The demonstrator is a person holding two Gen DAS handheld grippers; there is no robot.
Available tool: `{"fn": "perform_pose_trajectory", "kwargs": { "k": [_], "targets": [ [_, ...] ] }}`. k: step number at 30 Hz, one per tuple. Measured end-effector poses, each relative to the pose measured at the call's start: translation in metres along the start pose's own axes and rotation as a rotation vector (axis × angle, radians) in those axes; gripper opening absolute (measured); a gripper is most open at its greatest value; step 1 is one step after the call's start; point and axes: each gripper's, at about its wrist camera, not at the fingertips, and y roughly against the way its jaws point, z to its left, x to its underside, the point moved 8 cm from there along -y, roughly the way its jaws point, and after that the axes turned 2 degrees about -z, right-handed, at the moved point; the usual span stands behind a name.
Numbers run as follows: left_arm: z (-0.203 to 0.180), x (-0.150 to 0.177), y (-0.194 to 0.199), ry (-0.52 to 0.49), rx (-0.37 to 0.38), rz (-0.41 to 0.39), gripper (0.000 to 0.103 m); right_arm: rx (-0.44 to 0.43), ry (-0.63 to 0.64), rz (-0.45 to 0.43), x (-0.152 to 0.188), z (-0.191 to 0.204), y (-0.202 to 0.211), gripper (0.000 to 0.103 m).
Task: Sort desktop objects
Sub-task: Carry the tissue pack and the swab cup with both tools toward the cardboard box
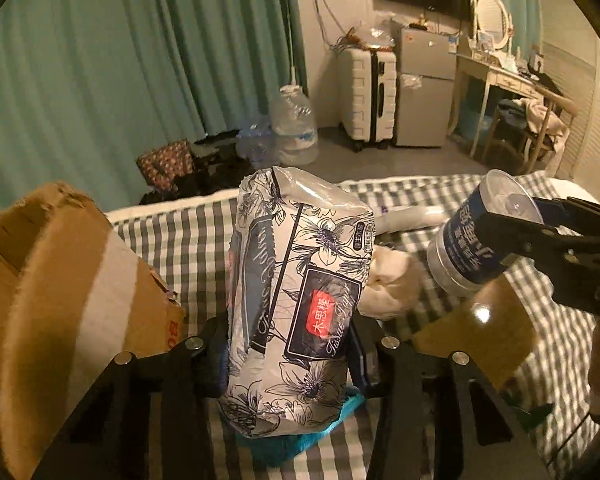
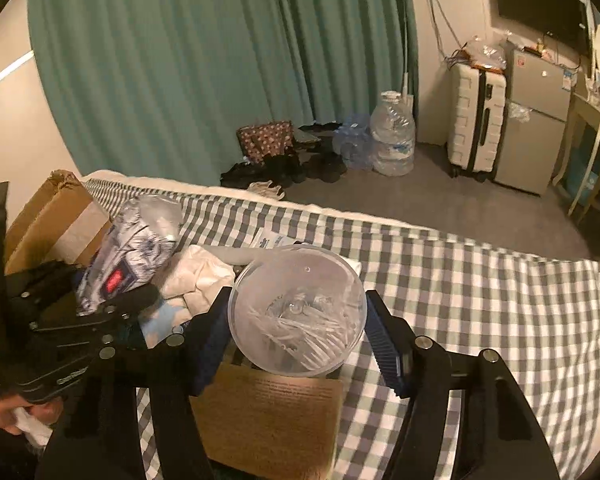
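Observation:
My left gripper (image 1: 290,354) is shut on a floral tissue pack (image 1: 296,296) and holds it upright above the checkered bedspread (image 1: 204,248). The pack also shows in the right wrist view (image 2: 132,252), with the left gripper (image 2: 112,300) around it. My right gripper (image 2: 298,330) is shut on a clear round cotton-swab tub (image 2: 298,310) with a blue label, seen from the side in the left wrist view (image 1: 474,236), held above a brown cardboard piece (image 2: 268,408).
An open cardboard box (image 1: 60,280) stands at the left, also in the right wrist view (image 2: 56,220). A crumpled white cloth (image 1: 388,284) lies between the grippers. A teal item (image 1: 300,436) lies under the pack. The bed edge is beyond.

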Motion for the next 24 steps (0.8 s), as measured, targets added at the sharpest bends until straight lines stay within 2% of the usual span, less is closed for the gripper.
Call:
{"fn": "perform_pose_trajectory", "kwargs": {
  "k": [11, 24],
  "targets": [
    [0.004, -0.030, 0.034, 0.020, 0.023, -0.091, 0.043, 0.019, -0.001, -0.073, -0.021, 0.010, 0.031, 0.063],
    [-0.007, -0.056, 0.087, -0.007, 0.059, -0.210, 0.043, 0.144, 0.023, -0.147, -0.018, 0.012, 0.101, 0.063]
  ]
}}
